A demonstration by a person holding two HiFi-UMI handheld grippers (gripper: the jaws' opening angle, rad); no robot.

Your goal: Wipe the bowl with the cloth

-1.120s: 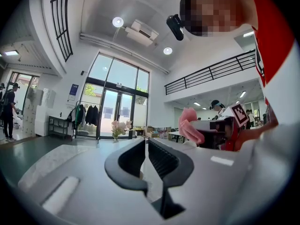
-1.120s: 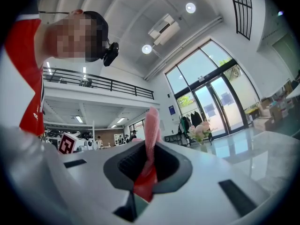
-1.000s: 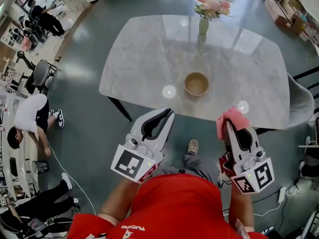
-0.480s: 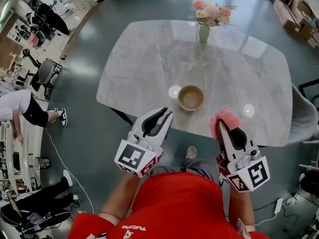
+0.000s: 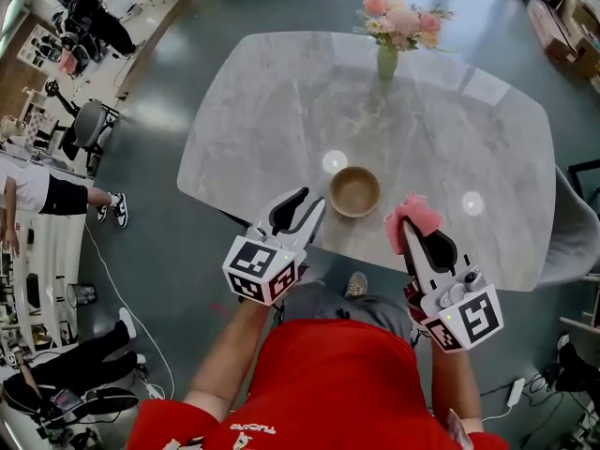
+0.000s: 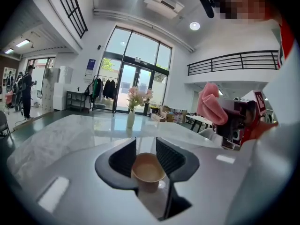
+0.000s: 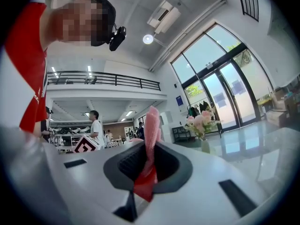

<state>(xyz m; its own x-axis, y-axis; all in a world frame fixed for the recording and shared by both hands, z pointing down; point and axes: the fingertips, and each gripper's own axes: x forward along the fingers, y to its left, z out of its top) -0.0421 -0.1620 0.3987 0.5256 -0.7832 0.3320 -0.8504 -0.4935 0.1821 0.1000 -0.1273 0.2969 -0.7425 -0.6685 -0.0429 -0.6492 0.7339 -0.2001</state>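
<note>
where the pale marble table runs closest to the person, the tan bowl stands upright near that edge, between two bright reflections of ceiling lights. just to its right and a little nearer the person, the pink cloth sticks up in a bunch out of the right gripper, whose jaws are pinched narrow on it, the folds rising between the pads in the right gripper view. the left gripper sits just beside the bowl's left rim. its jaws have just been opening and stand moderately apart, and in the left gripper view the bowl shows in the gap at their tips with the pads not pressing on it. farther across the table a pale green vase holds pink flowers. below the grippers are the person's red shirt and one shoe on the grey floor.
</note>
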